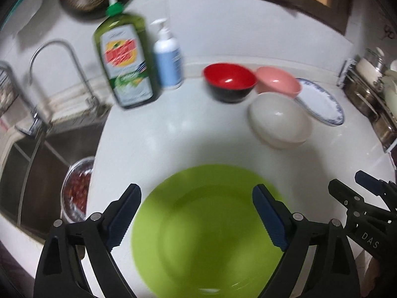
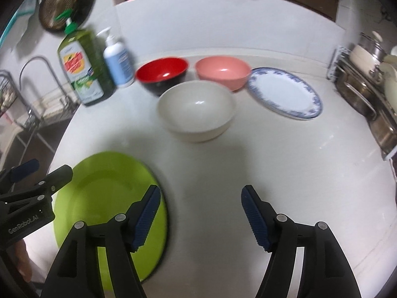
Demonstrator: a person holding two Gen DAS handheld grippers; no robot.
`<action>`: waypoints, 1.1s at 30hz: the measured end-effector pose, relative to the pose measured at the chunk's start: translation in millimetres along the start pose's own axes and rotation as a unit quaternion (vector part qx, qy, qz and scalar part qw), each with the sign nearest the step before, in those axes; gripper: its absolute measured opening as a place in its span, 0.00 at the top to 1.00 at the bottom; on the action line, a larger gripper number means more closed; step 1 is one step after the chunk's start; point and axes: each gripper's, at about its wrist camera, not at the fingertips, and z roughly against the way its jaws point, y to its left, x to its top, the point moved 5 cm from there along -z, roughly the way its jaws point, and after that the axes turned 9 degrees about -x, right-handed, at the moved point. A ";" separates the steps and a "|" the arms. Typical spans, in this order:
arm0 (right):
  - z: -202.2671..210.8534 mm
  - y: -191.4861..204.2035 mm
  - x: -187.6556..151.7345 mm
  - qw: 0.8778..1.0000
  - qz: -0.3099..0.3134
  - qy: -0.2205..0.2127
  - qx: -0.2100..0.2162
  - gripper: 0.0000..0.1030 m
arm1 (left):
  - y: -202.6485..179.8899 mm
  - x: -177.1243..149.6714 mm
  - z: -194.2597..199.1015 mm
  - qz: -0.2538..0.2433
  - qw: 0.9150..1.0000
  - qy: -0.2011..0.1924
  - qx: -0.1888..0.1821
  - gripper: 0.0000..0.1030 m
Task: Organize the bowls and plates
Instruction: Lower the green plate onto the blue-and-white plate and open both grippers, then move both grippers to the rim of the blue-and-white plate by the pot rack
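A lime-green plate (image 1: 206, 231) (image 2: 106, 193) lies flat on the white counter near its front edge. My left gripper (image 1: 196, 191) hangs open above it, one finger on each side of the plate's far half, neither touching it. My right gripper (image 2: 200, 190) is open over bare counter just right of the plate, with nothing between its fingers. Farther back stand a white bowl (image 1: 280, 119) (image 2: 196, 109), a red-and-black bowl (image 1: 229, 79) (image 2: 162, 70) and a pink bowl (image 1: 278, 80) (image 2: 222, 70). A blue-rimmed white plate (image 1: 322, 101) (image 2: 285, 93) lies to their right.
A green dish-soap bottle (image 1: 124, 62) and a white pump bottle (image 1: 167, 57) stand at the back left. Left of the counter is a steel sink (image 1: 37, 161) with a faucet (image 1: 54, 49) and a metal bowl of red food (image 1: 77, 188). A rack of pots (image 2: 367, 92) fills the right edge.
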 end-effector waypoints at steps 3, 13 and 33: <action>4.9 -24.8 9.2 1.000 -0.016 -0.012 -0.015 0.34 | -20.6 14.5 0.3 -0.019 1.000 -0.008 -0.010 0.05; 10.2 -95.8 41.2 0.996 -0.053 -0.040 -0.053 0.33 | -92.1 72.4 -1.2 -0.083 0.995 -0.038 -0.030 0.02; -22.4 -191.2 130.7 0.990 -0.108 -0.038 -0.085 0.34 | -213.0 187.7 -64.8 -0.201 0.977 -0.015 -0.075 0.05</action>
